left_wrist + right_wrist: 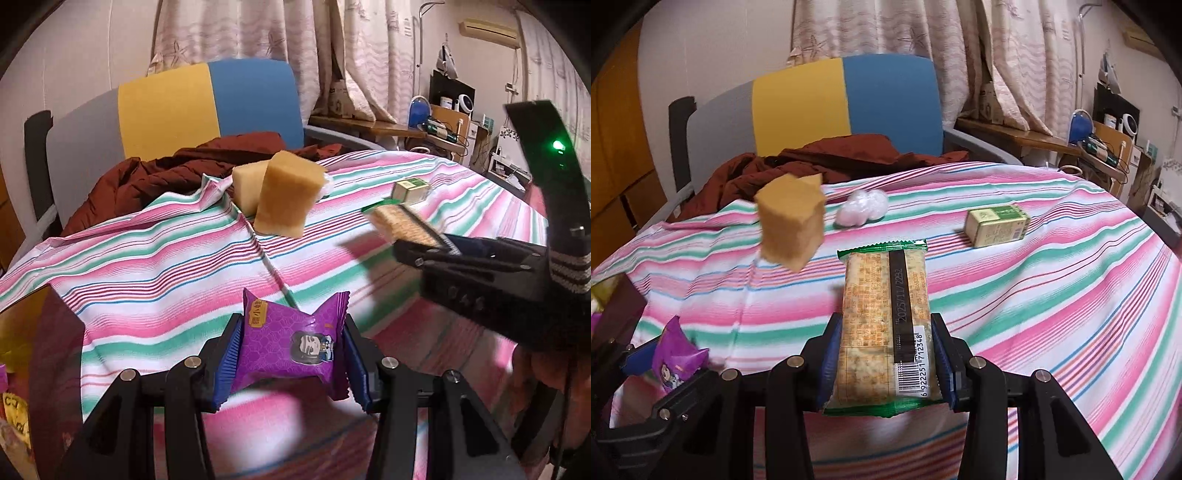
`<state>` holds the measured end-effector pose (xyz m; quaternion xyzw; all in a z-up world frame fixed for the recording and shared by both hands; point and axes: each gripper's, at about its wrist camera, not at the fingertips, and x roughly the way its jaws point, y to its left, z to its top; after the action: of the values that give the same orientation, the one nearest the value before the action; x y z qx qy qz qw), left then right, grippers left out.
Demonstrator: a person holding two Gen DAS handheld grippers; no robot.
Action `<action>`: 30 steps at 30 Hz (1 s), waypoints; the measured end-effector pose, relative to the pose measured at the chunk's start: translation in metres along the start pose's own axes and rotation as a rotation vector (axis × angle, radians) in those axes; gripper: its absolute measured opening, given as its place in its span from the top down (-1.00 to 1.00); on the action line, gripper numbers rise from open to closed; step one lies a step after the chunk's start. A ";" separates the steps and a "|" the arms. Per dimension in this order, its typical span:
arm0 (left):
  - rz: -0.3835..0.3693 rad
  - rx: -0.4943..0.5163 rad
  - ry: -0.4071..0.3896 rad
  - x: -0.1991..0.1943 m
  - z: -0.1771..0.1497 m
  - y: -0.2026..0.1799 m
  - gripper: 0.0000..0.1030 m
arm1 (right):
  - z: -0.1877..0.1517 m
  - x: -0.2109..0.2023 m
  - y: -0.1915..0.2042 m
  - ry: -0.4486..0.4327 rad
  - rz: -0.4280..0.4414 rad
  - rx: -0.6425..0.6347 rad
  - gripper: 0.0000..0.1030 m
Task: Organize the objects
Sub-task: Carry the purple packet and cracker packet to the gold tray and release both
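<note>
Meanwhile, above a table draped in a pink, green and white striped cloth (155, 258), both handheld grippers carry snacks. At six o'clock in the left wrist view, the left gripper (291, 354) has its blue-padded jaws part-way apart and pressed on the sides of a purple snack packet (291, 347), whose crimped ends stick out past the pads. At six o'clock in the right wrist view, the right gripper (886, 354) is clamped the same way on a green-edged cracker packet (886, 325), barcode facing the lens, its far end reaching toward twelve o'clock.

On the cloth, two tan sponge blocks (284, 195) stand toward twelve o'clock in the left view; in the right view they are blurred at ten o'clock and overlap, so whether they touch cannot be told. A white crumpled plastic wad (862, 210) lies just right of them, mostly hidden behind the blocks in the left view. A small green box (997, 225) rests at one o'clock, well apart from them. A rust-brown garment (827, 158) is heaped at the table's far edge, before a grey, yellow and blue chair back (827, 103).

At nine o'clock in the left view, a dark container (55, 332) is cut off by the frame, its contents unreadable. The right gripper enters the left view at three o'clock, motion-blurred.
</note>
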<state>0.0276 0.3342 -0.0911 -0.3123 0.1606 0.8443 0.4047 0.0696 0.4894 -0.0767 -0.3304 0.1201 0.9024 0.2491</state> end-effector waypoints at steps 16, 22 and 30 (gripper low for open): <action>-0.034 -0.166 -0.021 -0.077 -0.027 0.050 0.01 | -0.015 -0.041 0.087 0.037 0.142 -0.113 0.12; -0.009 -0.275 -0.071 -0.109 -0.027 0.088 0.01 | -0.006 -0.059 0.124 0.009 0.200 -0.180 0.12; 0.058 -0.392 -0.090 -0.133 -0.030 0.151 0.01 | 0.003 -0.072 0.174 -0.007 0.296 -0.239 0.12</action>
<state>-0.0149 0.1470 -0.0233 -0.3424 -0.0163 0.8838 0.3185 0.0239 0.3167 -0.0179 -0.3335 0.0583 0.9381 0.0730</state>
